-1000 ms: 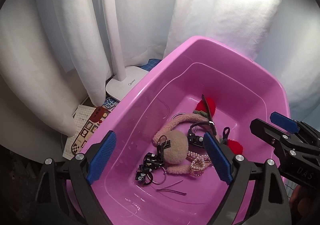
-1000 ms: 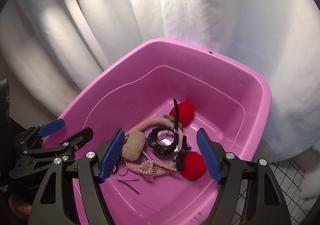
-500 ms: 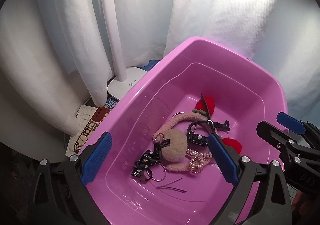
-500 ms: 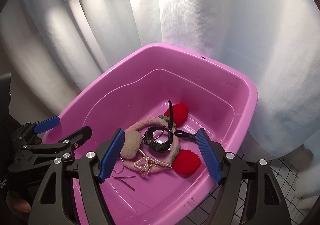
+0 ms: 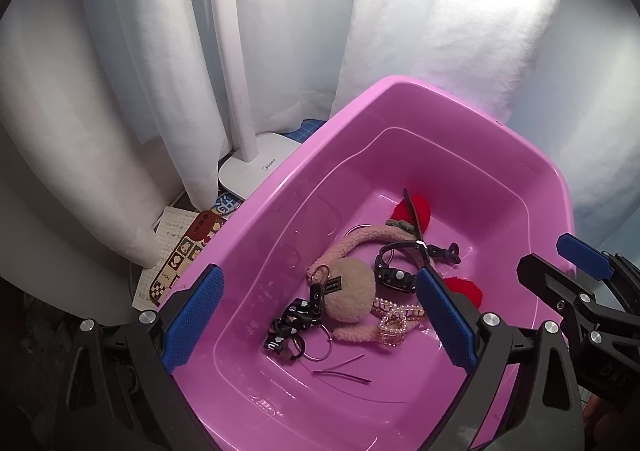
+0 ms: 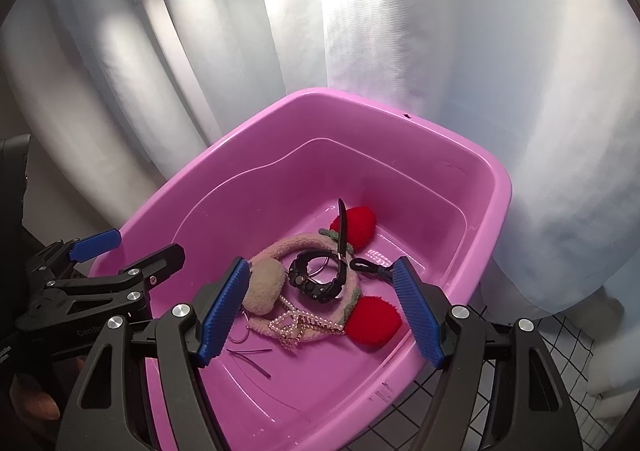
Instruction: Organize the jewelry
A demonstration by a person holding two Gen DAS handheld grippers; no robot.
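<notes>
A pink plastic tub (image 5: 472, 119) (image 6: 400, 119) holds a pile of accessories: a black watch (image 5: 394, 277) (image 6: 316, 283), a pearl chain (image 5: 394, 317) (image 6: 296, 323), beige fluffy earmuffs (image 5: 350, 291) (image 6: 266, 285), red pompoms (image 5: 420, 211) (image 6: 360, 227), a black keychain with rings (image 5: 292, 327) and thin hairpins (image 5: 342, 373) (image 6: 252, 357). My left gripper (image 5: 320, 319) is open and empty above the tub's near side. My right gripper (image 6: 320, 311) is open and empty above the tub, over the pile. Each gripper shows in the other's view.
White curtains hang behind the tub. A white lamp base (image 5: 256, 167) with its pole stands left of the tub, beside a patterned card (image 5: 180, 255). A black grid mat (image 6: 460, 403) lies under the tub at the right.
Both grippers have drawn back and up from the tub, so it sits lower and smaller in view. Both stay open. The things in the tub have not moved.
</notes>
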